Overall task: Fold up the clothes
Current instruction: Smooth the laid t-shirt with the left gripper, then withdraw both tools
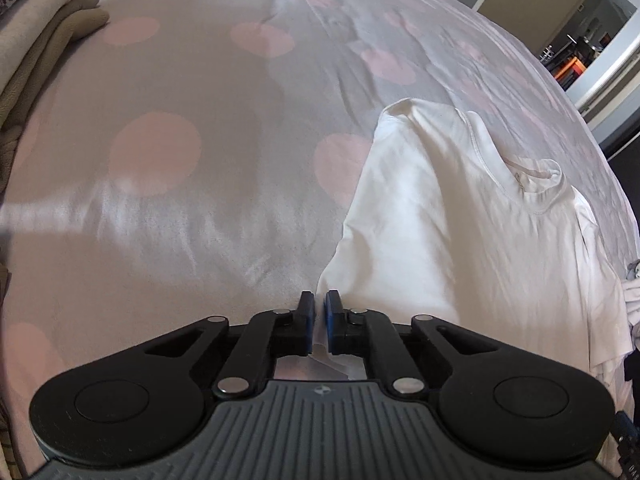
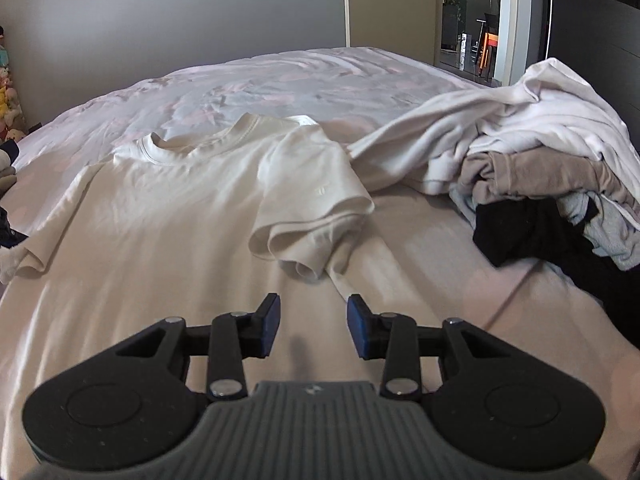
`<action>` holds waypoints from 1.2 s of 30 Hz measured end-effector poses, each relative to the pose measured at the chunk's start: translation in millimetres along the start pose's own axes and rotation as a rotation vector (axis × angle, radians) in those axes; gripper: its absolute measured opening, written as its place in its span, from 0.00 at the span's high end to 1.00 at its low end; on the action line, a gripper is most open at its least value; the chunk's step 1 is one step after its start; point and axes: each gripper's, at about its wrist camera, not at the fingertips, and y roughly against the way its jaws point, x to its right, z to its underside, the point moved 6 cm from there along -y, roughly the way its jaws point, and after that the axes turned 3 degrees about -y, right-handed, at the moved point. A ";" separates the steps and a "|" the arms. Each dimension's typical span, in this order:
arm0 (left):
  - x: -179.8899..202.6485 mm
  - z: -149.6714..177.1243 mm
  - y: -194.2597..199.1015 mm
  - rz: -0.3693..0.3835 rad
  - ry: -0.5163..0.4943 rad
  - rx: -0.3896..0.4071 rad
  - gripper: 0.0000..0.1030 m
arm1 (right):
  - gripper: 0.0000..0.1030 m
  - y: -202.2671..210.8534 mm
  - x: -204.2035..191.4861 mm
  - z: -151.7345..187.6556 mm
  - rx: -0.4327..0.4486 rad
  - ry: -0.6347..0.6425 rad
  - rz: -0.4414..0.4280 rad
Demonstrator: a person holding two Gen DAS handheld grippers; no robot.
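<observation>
A white T-shirt (image 2: 160,216) lies spread on the bed, collar toward the far side, its right sleeve (image 2: 316,216) bunched and folded inward. In the left wrist view the same T-shirt (image 1: 460,220) stretches away to the right. My left gripper (image 1: 319,312) is shut on the T-shirt's hem edge, with white cloth pinched between the blue pads. My right gripper (image 2: 313,326) is open and empty, low over the shirt's lower right side, just in front of the bunched sleeve.
The bed has a grey sheet with pink dots (image 1: 160,152). A heap of unfolded clothes, white, tan, black and grey (image 2: 540,176), lies at the right. Folded beige clothes (image 1: 36,52) are stacked at the left. A doorway (image 2: 476,16) is beyond the bed.
</observation>
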 end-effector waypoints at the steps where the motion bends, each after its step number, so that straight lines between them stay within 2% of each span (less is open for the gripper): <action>1: 1.4 -3.0 3.0 -0.016 -0.007 0.009 0.99 | 0.61 -1.4 4.0 1.1 -0.002 -0.002 0.001; 6: 5.8 -35.9 31.7 -0.123 -0.108 0.080 1.00 | 0.61 -4.7 25.2 -1.2 0.010 -0.044 -0.003; 12: -5.7 -87.0 56.7 -0.271 -0.203 0.140 1.00 | 0.61 -11.2 31.2 -2.3 0.003 -0.056 -0.018; 16: -24.5 -104.5 37.1 -0.366 -0.233 0.108 1.00 | 0.61 -16.6 32.7 0.2 -0.013 -0.061 -0.018; 21: -47.5 -98.9 -4.8 -0.443 -0.258 0.038 1.00 | 0.61 -22.4 35.3 2.2 -0.022 -0.056 -0.002; 25: -56.6 -87.6 -27.0 -0.465 -0.254 0.004 1.00 | 0.61 -24.7 36.4 4.0 -0.022 -0.050 0.005; 28: -52.7 -84.2 -29.6 -0.483 -0.273 0.017 0.99 | 0.61 -24.6 35.1 4.0 -0.018 -0.038 0.013; 29: -51.5 -84.6 -26.4 -0.481 -0.275 0.027 0.99 | 0.61 -24.2 34.5 3.8 -0.017 -0.034 0.017; 33: -47.0 -80.4 1.3 -0.451 -0.243 0.091 0.85 | 0.61 -12.0 33.1 -4.6 0.004 -0.081 -0.002; 36: -39.4 -67.0 22.5 -0.422 -0.246 0.117 0.84 | 0.62 -9.5 28.9 -18.5 0.016 -0.100 -0.035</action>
